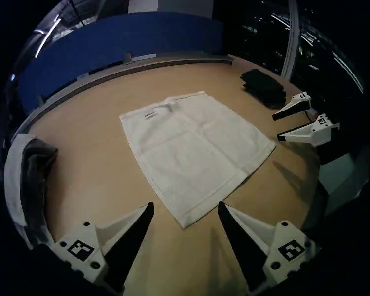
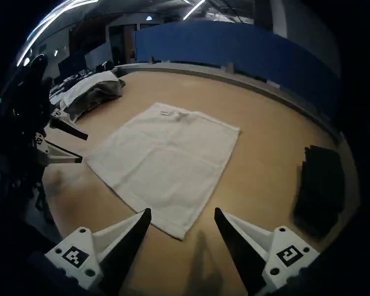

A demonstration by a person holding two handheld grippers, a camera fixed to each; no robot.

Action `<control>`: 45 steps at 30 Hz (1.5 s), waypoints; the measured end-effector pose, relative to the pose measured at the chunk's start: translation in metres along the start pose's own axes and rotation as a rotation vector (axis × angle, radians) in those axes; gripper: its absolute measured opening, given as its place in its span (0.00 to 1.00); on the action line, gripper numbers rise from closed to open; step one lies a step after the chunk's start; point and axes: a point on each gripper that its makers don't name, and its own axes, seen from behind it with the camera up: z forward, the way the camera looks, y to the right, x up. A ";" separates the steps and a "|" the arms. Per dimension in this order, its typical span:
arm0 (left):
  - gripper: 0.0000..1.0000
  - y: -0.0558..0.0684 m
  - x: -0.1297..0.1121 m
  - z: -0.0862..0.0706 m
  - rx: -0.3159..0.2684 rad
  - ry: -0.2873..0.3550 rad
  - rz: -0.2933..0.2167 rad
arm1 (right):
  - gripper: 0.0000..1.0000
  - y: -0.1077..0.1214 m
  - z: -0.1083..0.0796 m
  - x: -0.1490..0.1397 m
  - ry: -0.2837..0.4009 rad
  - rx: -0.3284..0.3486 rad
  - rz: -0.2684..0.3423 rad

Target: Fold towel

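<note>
Two tools, left gripper (image 1: 185, 204) and right gripper (image 2: 181, 209), face one flat towel (image 1: 195, 153).
Both grippers have their fingers spread wide and grasp nothing. The white towel lies unfolded at the middle of the wooden table (image 1: 96, 163), and in each gripper view its near corner points between that gripper's fingers. A dark folded stack (image 1: 264, 86) sits on the table beyond the right gripper. A grey and white cloth heap (image 1: 29, 172) lies at the opposite edge, well apart from the towel.
</note>
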 end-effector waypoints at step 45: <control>0.36 0.002 -0.028 0.018 0.039 -0.127 0.038 | 0.30 -0.005 0.017 -0.043 -0.093 0.006 0.015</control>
